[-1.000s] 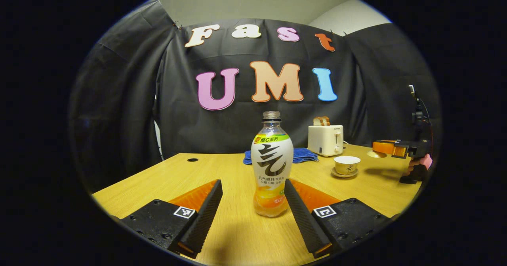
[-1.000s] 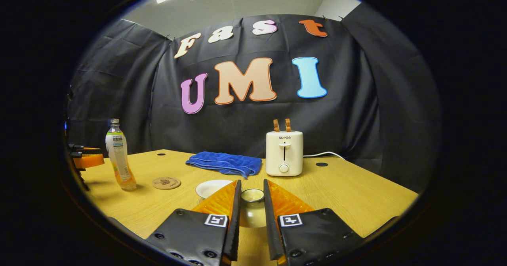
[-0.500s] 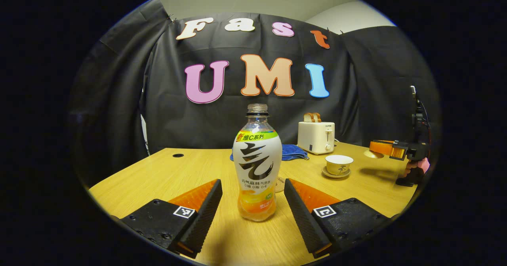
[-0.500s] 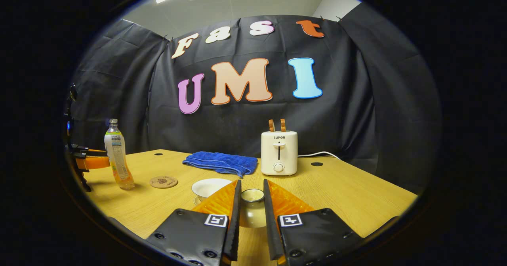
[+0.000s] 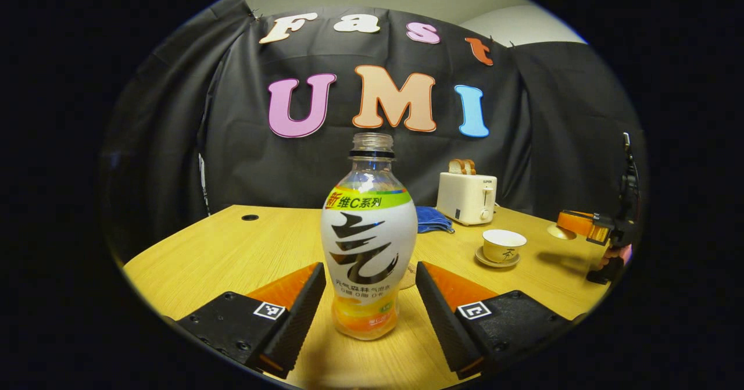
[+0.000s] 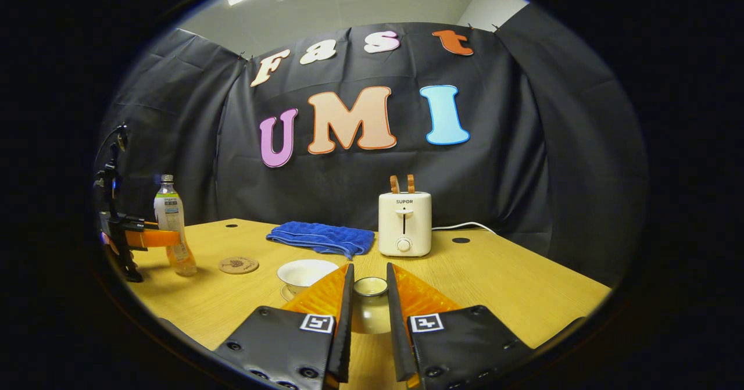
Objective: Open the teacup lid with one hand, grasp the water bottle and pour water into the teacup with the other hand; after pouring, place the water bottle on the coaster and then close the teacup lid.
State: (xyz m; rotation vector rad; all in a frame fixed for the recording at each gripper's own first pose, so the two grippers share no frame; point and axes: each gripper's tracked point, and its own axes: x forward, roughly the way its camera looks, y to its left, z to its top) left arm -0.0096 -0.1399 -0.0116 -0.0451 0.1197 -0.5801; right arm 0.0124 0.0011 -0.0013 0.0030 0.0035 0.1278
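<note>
The water bottle [image 5: 369, 244] stands upright on the counter [image 5: 244, 250] at centre frame of the left gripper view, between the spread fingers of the left gripper [image 5: 367, 306], which touch neither side; the grasp will go best if they close squarely on the labelled belly, low enough that the uncapped neck stays steady. The right gripper [image 6: 366, 314], low centre in its own view, is clamped on the teacup lid [image 6: 370, 297], held beside the open teacup [image 6: 303, 274]. The bottle hides most of the coaster [image 6: 238, 265] in the left gripper view, and the liquid level behind the label is hard to judge.
</note>
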